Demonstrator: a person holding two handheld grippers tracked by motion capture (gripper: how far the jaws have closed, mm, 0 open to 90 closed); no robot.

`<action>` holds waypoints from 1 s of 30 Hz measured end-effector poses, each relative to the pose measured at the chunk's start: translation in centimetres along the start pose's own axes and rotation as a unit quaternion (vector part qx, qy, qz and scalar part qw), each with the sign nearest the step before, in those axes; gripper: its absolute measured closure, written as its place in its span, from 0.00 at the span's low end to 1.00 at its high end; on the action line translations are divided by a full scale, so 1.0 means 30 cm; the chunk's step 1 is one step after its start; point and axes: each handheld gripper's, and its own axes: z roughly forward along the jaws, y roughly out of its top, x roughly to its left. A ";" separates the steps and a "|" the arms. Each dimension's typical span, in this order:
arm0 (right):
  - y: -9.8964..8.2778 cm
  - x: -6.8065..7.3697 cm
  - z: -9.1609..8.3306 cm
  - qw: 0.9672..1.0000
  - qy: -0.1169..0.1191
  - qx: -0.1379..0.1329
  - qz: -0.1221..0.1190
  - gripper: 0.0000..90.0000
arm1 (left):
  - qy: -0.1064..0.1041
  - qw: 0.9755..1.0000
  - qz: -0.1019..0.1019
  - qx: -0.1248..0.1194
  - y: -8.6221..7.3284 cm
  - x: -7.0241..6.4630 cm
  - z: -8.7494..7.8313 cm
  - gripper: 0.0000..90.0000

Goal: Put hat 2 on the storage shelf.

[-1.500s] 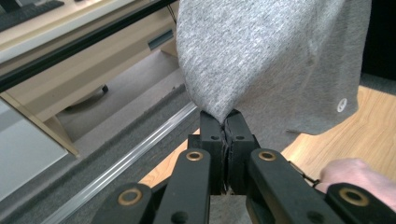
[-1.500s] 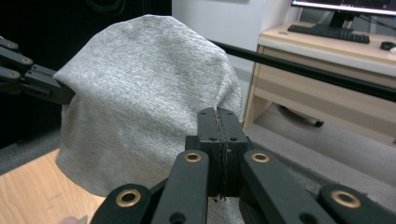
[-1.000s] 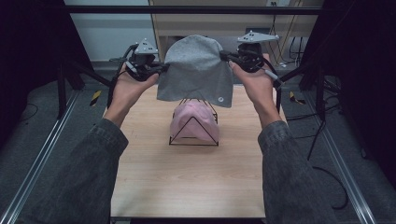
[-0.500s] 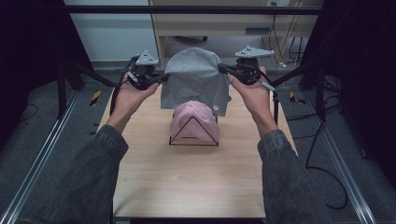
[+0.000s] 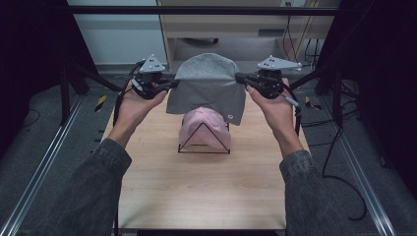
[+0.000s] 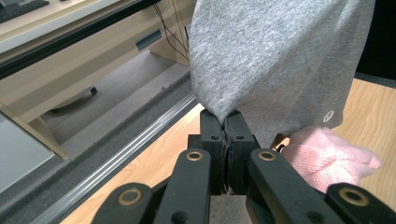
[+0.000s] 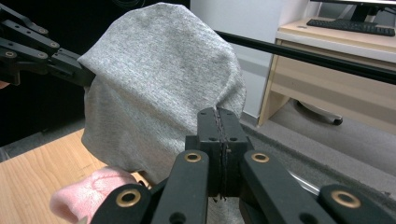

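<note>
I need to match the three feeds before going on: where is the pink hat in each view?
High view: pink hat at table centre on the wire stand, partly behind the grey hat.
Left gripper view: lower right, under the grey hat's hem.
Right gripper view: lower left.
Shared landmark: the grey hat.

Pretty standard lab corner; light wood desk [image 5: 196, 196] sits inside a black frame with a crossbar [image 5: 196, 10] up top; grey carpet floor [image 5: 44, 147] with metal rails [image 5: 59, 142] either side; pale wall [image 5: 118, 34] behind, beige cabinet [image 5: 236, 24], keyboard [image 7: 355, 25] on it, cables [image 5: 339, 162] trailing; dim light.
</note>
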 end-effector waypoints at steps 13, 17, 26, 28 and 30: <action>-0.062 0.000 0.083 1.000 0.002 0.031 0.002 1.00 | 0.007 0.999 0.006 0.041 -0.084 0.014 0.064 0.98; -0.079 -0.002 0.098 0.999 0.004 0.038 0.005 1.00 | 0.006 0.999 0.001 0.043 -0.104 0.018 0.075 0.98; -0.137 0.006 0.119 0.999 0.009 0.052 0.007 1.00 | 0.004 0.998 0.000 0.059 -0.155 0.013 0.108 0.98; -0.151 0.007 0.127 0.998 0.010 0.055 0.009 1.00 | 0.003 0.998 -0.003 0.061 -0.166 0.011 0.114 0.98; -0.165 0.010 0.133 0.998 0.011 0.059 0.009 1.00 | 0.001 0.998 -0.007 0.064 -0.177 0.011 0.119 0.98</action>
